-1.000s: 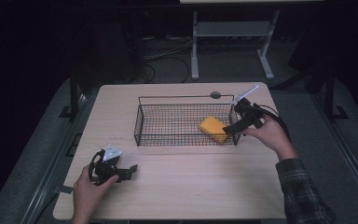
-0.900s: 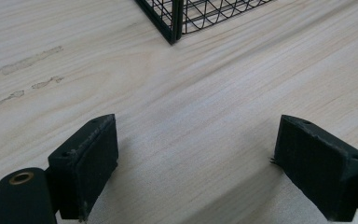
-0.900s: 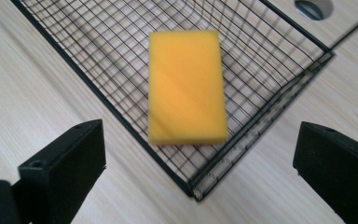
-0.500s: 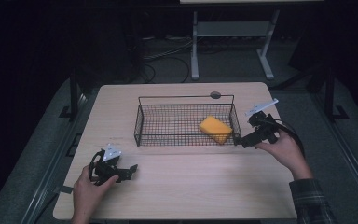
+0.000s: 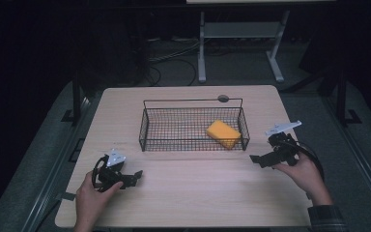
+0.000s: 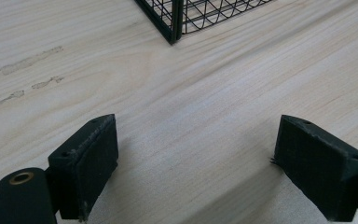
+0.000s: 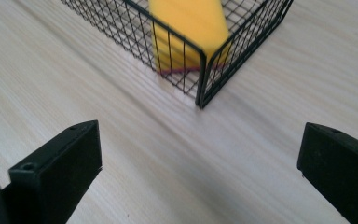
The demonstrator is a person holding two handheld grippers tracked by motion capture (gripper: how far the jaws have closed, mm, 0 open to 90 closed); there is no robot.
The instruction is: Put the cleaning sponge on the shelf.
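The tabletop (image 5: 188, 193) carries a black wire basket (image 5: 147, 130), and the yellow sponge (image 5: 223, 134) already lies inside it at its right end, so the placing looks done with little left. The right gripper (image 5: 259, 161) rests near the basket's right corner, jaws spread wide and empty; the left gripper (image 5: 134, 177) sits near the front edge, likewise wide. No brand, label or writing is readable.

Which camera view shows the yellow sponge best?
The high view: the sponge lies whole in the wire basket, at its right end. The right gripper view shows it closer, through the mesh, top cropped.
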